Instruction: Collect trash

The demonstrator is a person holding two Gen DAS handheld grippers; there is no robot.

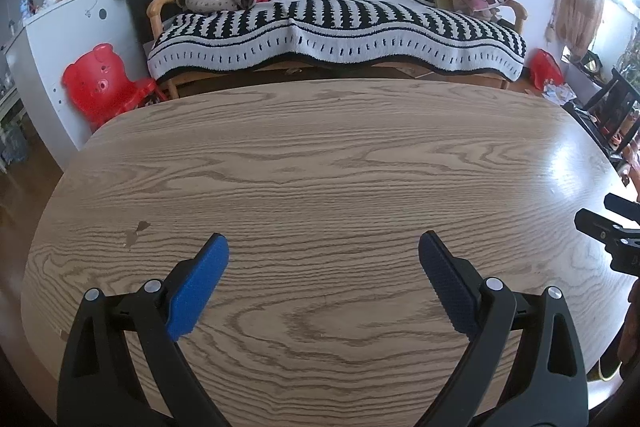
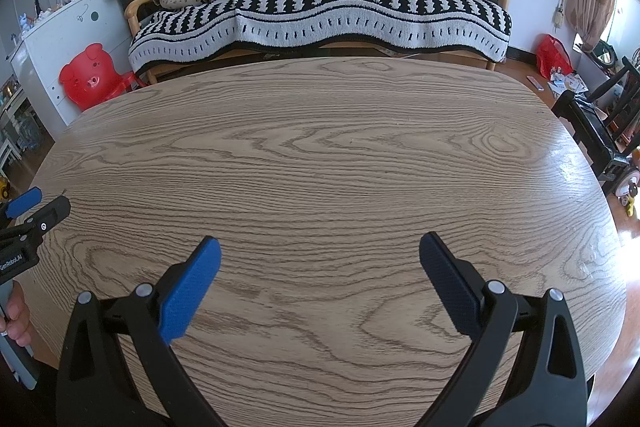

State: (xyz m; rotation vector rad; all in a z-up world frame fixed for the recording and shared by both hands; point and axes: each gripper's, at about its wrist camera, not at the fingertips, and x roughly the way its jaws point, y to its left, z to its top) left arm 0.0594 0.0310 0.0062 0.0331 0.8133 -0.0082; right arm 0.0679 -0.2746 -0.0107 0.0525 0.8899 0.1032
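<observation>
The table (image 1: 320, 155) is showing a wood-grain top, smooth and glossy, throwing back window glare at its right edge. The left gripper (image 1: 323, 247) and right gripper (image 2: 320, 245) are looking like matt black plastic with small shiny metal pins, and their fingers are wearing blue pads (image 2: 188, 291) with a rough, grainy texture. On the far side the sofa (image 2: 320, 11) is lying under a woolly knitted cloth. At far left a red chair (image 1: 104, 83) is gleaming as glossy plastic.
</observation>
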